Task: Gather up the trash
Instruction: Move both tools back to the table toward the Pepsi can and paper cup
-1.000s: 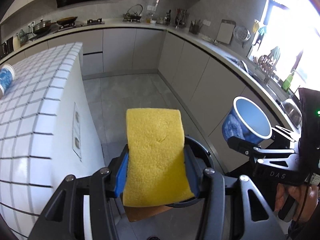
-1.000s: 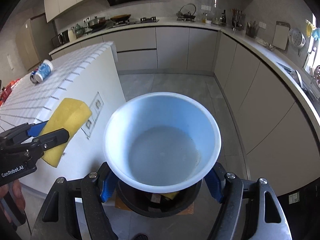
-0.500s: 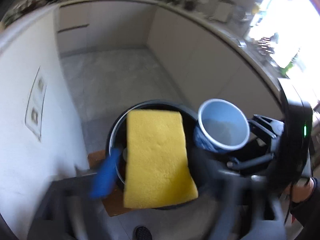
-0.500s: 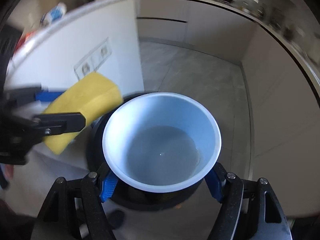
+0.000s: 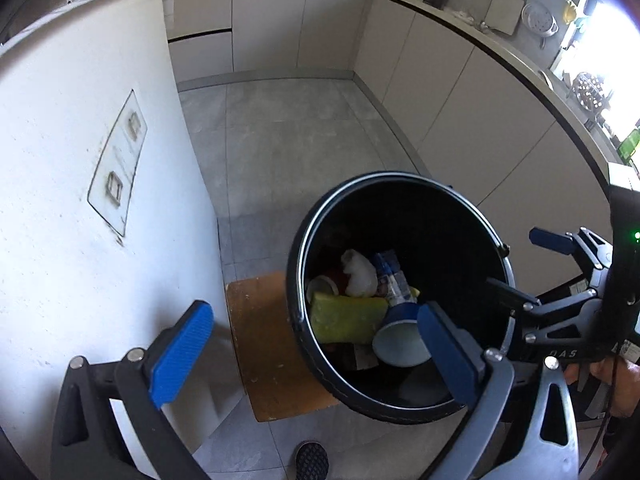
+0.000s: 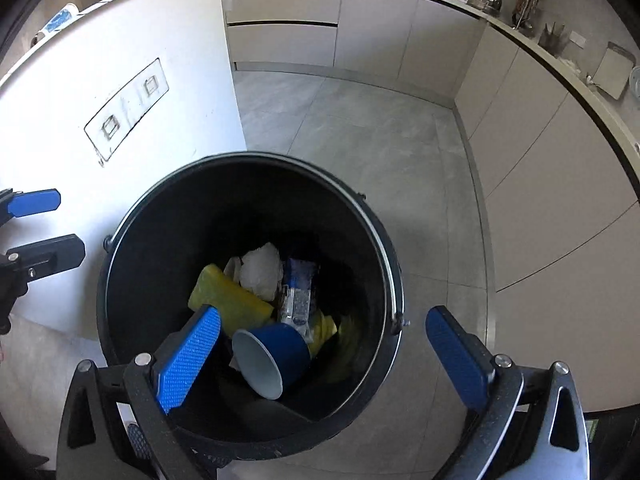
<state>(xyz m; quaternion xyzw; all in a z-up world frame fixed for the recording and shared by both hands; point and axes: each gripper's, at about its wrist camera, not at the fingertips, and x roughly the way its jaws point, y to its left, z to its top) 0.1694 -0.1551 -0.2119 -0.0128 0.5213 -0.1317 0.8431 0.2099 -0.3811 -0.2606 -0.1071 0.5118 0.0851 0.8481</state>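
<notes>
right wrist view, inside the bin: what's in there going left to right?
Inside the black bin: yellow sponge → crumpled white paper → blue-and-white wrapper → yellow scraps. The blue cup lies on its side nearer the camera, overlapping the sponge and wrapper, so it is left out of the order.
</notes>
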